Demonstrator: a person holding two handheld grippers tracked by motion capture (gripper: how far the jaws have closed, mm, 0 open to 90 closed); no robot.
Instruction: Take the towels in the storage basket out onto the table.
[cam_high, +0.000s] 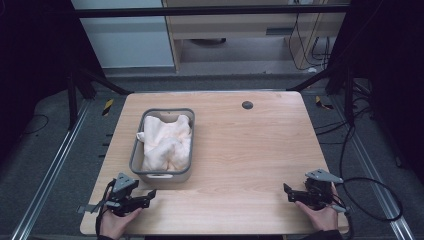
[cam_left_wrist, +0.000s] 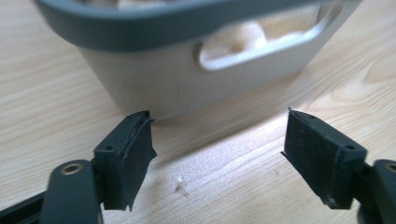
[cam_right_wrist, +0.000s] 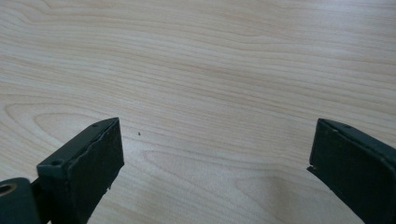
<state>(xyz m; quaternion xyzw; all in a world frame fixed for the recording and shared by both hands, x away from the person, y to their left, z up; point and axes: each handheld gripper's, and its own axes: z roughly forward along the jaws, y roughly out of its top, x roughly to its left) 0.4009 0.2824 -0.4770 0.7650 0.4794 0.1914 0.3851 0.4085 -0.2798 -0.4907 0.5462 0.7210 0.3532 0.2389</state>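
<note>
Left tool (cam_high: 150, 196) agape near basket (cam_high: 136, 150) wall; right tool (cam_high: 288, 192) over bare table (cam_high: 250, 150).

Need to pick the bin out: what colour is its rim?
Dark grey rim, clearest in the high view.

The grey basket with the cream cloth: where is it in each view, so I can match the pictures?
High view: the grey basket stands left of centre on the table, cream cloth inside.
Left gripper view: its handle wall runs along the top, beyond the open left claw.
Right gripper view: bare wood only.
Shared landmark: the light wooden tabletop.
</note>
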